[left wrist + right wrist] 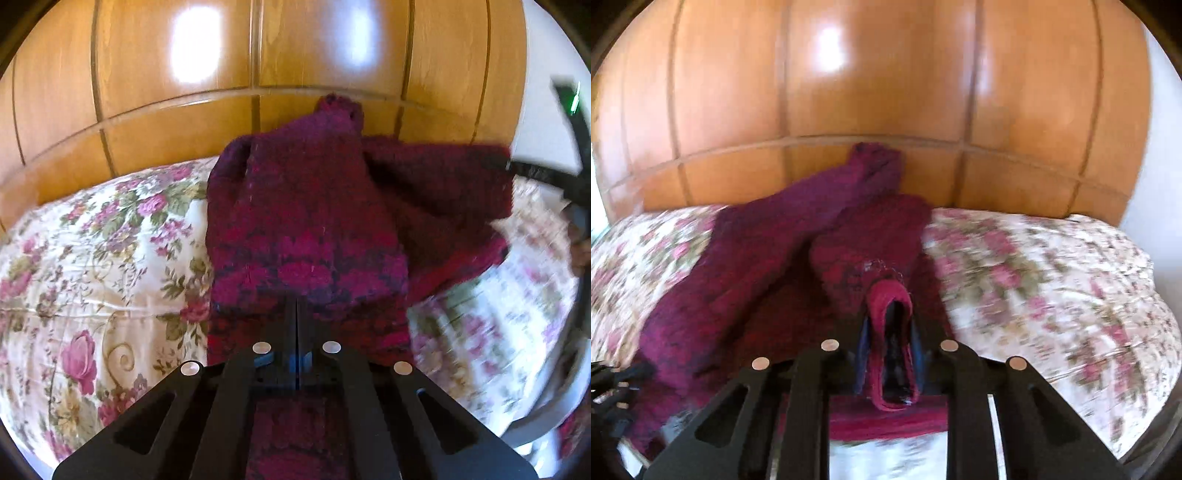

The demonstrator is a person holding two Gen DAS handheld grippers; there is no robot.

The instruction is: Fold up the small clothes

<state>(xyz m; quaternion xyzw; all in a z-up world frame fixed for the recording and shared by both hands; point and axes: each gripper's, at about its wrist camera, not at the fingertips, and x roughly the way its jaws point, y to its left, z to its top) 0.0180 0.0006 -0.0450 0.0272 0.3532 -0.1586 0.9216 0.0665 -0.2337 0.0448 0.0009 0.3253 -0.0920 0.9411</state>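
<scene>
We judge the dark red knitted wool sweater (pixel 306 221) soft and floppy; our left tongs (pixel 296 306) and right tongs (pixel 891 295) clamp its near hem.

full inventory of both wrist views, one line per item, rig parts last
knitted sweater: 1, dark red and magenta with a patterned band, spread on the bed, one end lying up against the wood panels
bedspread: 1, cream with pink and green flowers, covering the bed under the sweater
wood panels: glossy orange-brown with grooves, standing behind the bed, window light reflected on them
wall: white strip, right of the panels
left gripper: 1, black, fingers closed together on the near patterned edge of the sweater
right gripper: 1, black with blue pads, shut on a red hem fold of the sweater
</scene>
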